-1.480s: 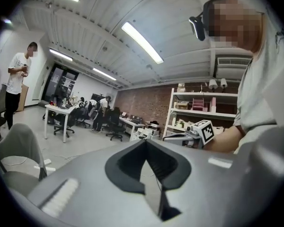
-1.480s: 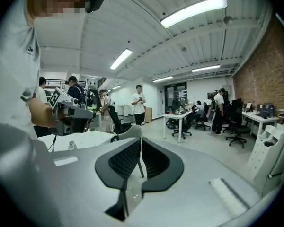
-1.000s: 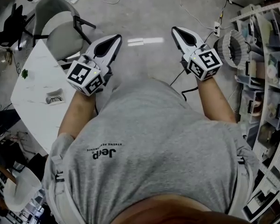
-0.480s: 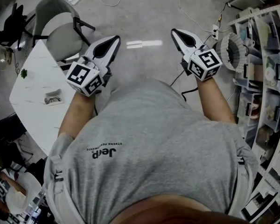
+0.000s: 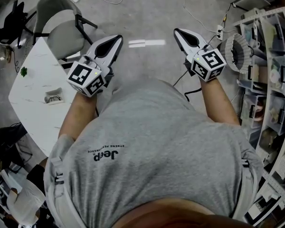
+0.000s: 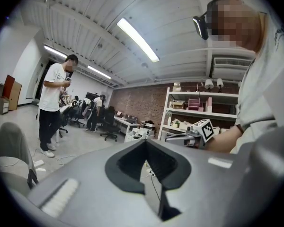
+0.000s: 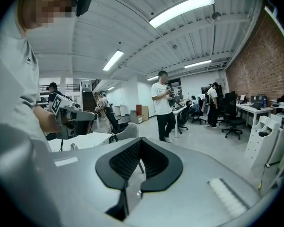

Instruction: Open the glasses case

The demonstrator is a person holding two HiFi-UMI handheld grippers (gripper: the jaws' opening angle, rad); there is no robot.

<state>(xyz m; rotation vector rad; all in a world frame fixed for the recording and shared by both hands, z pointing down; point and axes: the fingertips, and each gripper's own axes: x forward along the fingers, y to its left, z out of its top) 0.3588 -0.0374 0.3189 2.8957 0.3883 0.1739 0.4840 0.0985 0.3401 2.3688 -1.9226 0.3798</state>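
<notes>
So, quick rundown: we're standing w/ both grippers held up in front of our grey T-shirt [image 5: 156,141], side by side but apart, pointing out over the concrete floor [image 5: 147,13]. The left gripper [image 5: 116,42] is closed and empty; its own view shows the jaws brought together at the tip w/ nothing between the black pads [image 6: 125,167]. Same deal w/ the right gripper [image 5: 180,33]: jaws together, nothing gripped. Neither one touches anything.

Re the glasses case: the only candidate we can spot is a small pale item [image 5: 53,97] lying on the white table [image 5: 33,113] off to our left, below and well apart from the left gripper. It's too small to say for sure that's the case, or whether it's open. A tiny green bit [image 5: 23,71] sits further along the same tabletop.

Other stuff: a grey chair [image 5: 61,27] stands at the table's far end, cluttered shelving [image 5: 270,80] runs down our right side, and cables trail across the floor. In the gripper views, someone in a white tee [image 7: 163,105] stands in the open office area, w/ desks and office chairs behind and a brick wall [image 7: 260,65] on one side.
</notes>
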